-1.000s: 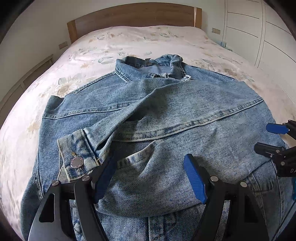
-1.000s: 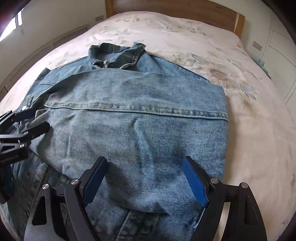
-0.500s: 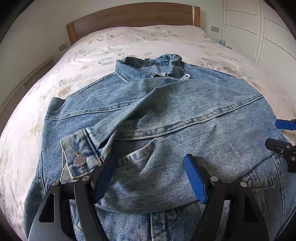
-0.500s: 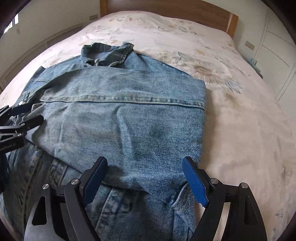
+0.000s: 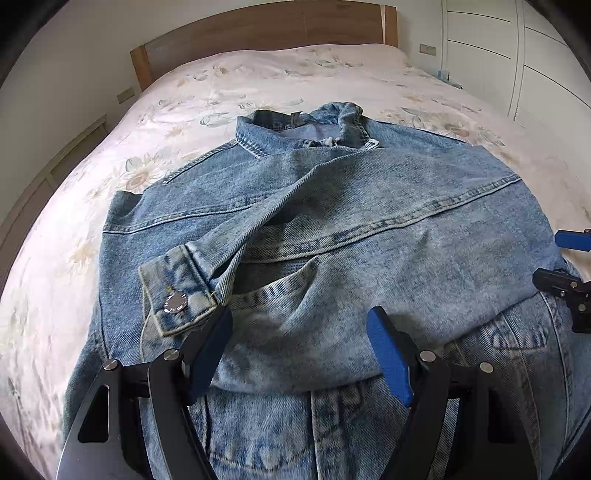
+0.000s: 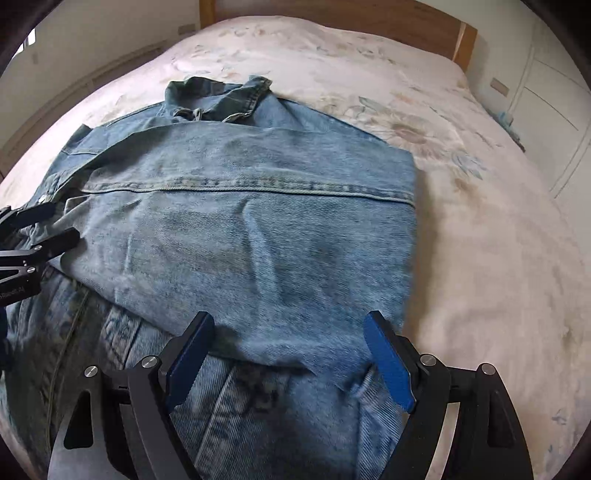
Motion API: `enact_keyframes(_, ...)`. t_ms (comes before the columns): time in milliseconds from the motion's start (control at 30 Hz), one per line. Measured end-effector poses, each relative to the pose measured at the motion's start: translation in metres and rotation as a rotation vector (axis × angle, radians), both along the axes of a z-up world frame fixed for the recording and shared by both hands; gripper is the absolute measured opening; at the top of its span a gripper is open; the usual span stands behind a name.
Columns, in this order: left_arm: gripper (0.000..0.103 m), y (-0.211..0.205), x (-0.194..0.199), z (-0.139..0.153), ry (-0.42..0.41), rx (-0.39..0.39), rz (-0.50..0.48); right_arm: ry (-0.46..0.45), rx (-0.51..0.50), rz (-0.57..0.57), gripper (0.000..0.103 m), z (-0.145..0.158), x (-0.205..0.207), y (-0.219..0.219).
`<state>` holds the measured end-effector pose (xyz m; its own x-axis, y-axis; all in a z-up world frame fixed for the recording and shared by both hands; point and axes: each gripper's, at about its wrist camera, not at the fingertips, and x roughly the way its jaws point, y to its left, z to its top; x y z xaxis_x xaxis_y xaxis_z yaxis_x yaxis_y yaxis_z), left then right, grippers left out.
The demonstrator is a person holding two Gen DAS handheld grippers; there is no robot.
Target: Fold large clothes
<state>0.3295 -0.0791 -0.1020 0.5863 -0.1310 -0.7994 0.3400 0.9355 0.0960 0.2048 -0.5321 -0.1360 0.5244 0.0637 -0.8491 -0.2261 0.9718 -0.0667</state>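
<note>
Jaws of both grippers gape (holding nothing) above the denim jacket [image 5: 369, 206] [image 6: 258, 229], folded beneath them.

Both wrist views low over bed [image 5: 303, 74], facing headboard [image 6: 424, 29], sharing jacket [image 5: 369, 206]

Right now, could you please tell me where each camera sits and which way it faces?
Left wrist: on the left tongs, open, facing the headboard over the folded blue denim jacket; right tongs at its right edge.
Right wrist: on the right tongs, open, over the jacket's right side; left tongs at its left edge.
Shared: jacket, floral bedspread.
</note>
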Motion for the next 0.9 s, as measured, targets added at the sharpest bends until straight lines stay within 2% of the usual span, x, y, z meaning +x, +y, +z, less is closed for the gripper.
enact_keyframes(233, 0.071, 0.003, -0.038, 0.026, -0.032, -0.012, -0.037, -0.021, 0.019, -0.020, 0.084, 0.019, -0.040, -0.014)
enact_keyframes(467, 0.071, 0.015, -0.084, 0.048, -0.060, -0.016, -0.066, -0.023, 0.057, -0.093, 0.084, 0.035, -0.098, -0.038)
enact_keyframes(900, 0.071, 0.060, -0.144, 0.076, -0.079, -0.031, 0.006, -0.060, 0.078, -0.205, 0.084, 0.070, -0.187, -0.073)
